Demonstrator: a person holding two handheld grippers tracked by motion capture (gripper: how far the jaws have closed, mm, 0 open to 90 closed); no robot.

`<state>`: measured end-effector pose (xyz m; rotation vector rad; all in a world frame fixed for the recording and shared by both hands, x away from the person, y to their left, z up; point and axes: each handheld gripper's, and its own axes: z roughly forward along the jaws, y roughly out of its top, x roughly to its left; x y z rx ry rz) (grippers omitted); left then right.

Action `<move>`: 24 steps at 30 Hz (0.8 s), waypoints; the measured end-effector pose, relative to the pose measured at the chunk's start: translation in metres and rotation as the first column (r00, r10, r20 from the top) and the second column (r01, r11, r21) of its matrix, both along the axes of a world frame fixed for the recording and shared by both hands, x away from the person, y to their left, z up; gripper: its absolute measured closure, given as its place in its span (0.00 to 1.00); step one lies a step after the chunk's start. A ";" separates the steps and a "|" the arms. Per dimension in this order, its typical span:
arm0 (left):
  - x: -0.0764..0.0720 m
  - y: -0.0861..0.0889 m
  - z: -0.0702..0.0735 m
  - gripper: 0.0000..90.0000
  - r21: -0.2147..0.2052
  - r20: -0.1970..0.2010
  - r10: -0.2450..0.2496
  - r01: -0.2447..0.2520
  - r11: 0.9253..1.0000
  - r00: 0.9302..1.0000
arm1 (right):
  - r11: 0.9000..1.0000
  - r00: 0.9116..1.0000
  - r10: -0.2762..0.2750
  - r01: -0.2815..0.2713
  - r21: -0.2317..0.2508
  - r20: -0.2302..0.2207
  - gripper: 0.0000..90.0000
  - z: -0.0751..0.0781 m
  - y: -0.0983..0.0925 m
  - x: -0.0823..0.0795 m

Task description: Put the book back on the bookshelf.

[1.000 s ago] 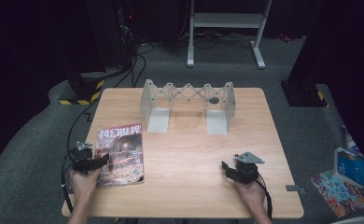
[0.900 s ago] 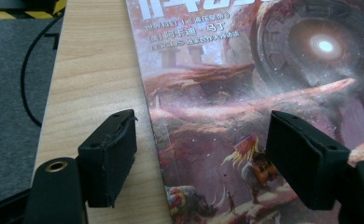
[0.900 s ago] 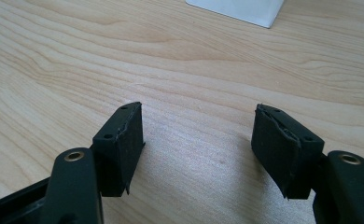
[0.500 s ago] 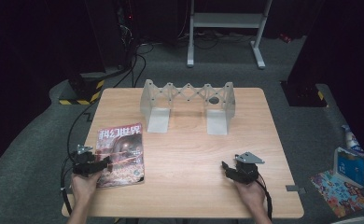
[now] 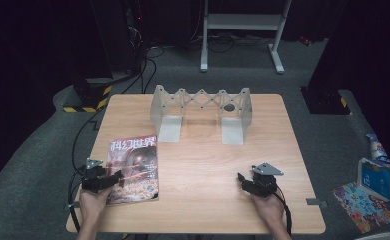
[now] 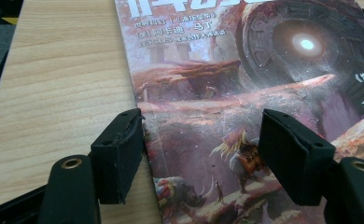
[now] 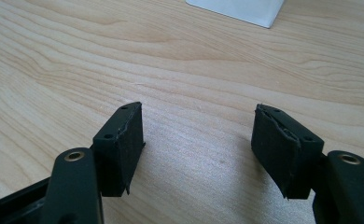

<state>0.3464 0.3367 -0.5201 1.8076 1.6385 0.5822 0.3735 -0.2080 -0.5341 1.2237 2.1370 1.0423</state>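
A magazine (image 5: 134, 167) with a reddish science-fiction cover (image 6: 245, 93) lies flat at the table's near left. My left gripper (image 5: 117, 176) is low over its near left part. It is open and its jaws have just been closing a little. One fingertip (image 6: 119, 149) is at the magazine's left edge, the other is above the cover, and neither pad presses on it. My right gripper (image 5: 239, 178) rests at the near right over bare wood, pointing left. It is open (image 7: 199, 123) with nothing between its pads.
A pale accordion-style rack (image 5: 201, 107) stands at the back middle of the wooden table (image 5: 208, 160); one of its white feet (image 7: 238, 9) is ahead of the right gripper. On the floor to the right lie a blue carton (image 5: 374, 175) and a colourful booklet (image 5: 365, 207).
The left gripper has shifted slightly toward the near edge along the magazine's left side, and its jaws have narrowed a little. The right gripper has not moved.
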 end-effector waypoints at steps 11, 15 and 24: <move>-0.017 -0.010 -0.002 0.35 -0.002 0.022 -0.009 0.009 1.000 1.000 | 1.000 1.000 0.000 0.000 0.000 0.000 0.38 0.000 0.000 0.000; -0.022 -0.012 -0.003 0.35 -0.003 0.032 -0.013 0.013 1.000 0.999 | 1.000 1.000 0.000 0.000 0.000 0.000 0.38 0.000 0.000 0.000; -0.039 -0.018 -0.003 0.36 -0.004 0.034 -0.027 0.027 1.000 0.999 | 1.000 1.000 0.000 0.000 0.000 0.000 0.38 0.000 0.000 0.000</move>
